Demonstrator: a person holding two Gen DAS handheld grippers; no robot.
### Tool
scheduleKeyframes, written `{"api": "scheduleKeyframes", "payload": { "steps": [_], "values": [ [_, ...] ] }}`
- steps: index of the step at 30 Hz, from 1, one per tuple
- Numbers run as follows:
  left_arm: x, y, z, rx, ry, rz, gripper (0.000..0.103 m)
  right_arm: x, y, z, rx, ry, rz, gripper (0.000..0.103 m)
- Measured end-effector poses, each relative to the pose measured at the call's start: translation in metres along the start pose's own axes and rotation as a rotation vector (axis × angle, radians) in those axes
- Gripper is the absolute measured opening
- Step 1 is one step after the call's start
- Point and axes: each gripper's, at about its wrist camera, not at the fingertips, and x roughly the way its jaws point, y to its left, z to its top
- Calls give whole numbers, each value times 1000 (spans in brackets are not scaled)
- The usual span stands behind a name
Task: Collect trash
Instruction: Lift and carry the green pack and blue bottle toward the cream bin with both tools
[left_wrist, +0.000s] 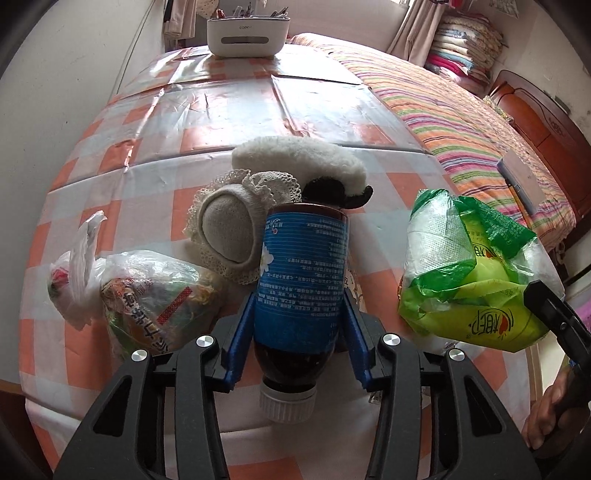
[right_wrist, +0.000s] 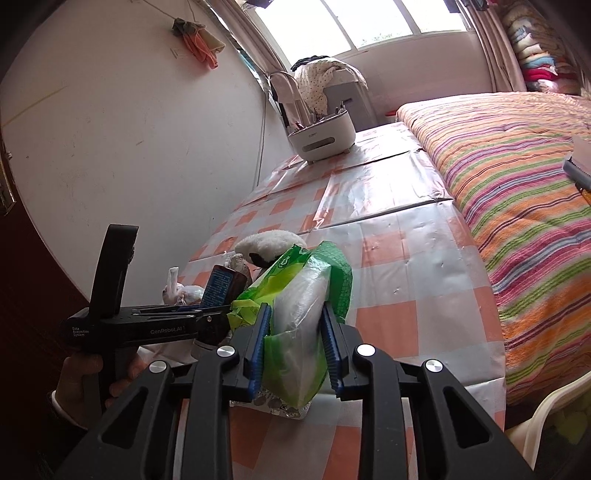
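On a table covered in an orange-and-white checked cloth, beside a bed with a striped spread, two handheld grippers are each clamped on a piece of trash; the left gripper grips a brown bottle with a blue label between its blue pads, white cap toward the camera; the right gripper pinches a crumpled green-and-clear plastic bag between its own blue pads, the bag's lower end just above or touching the cloth, which of the two is unclear; a knotted clear bag of wrappers lies on the cloth just left of the bottle; a lace-trimmed fabric piece and a fleecy white slipper sit just beyond it; a white caddy stands at the table's far end, well apart; a hand holds the left gripper's handle.
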Motion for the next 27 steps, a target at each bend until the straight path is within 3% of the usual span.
{"api": "scheduleKeyframes", "payload": {
  "steps": [6,14,27],
  "values": [
    [-3,1,-1,-18,-16,29,43,-7,-2,0,5,-22,-10,27],
    [-27,-1,-2,-53,-93,28,43,-28,-9,2,10,-74,-37,27],
    [-63,-58,-6,1,-203,-63,43,-65,-25,-2,4,-131,-113,27]
  ]
}}
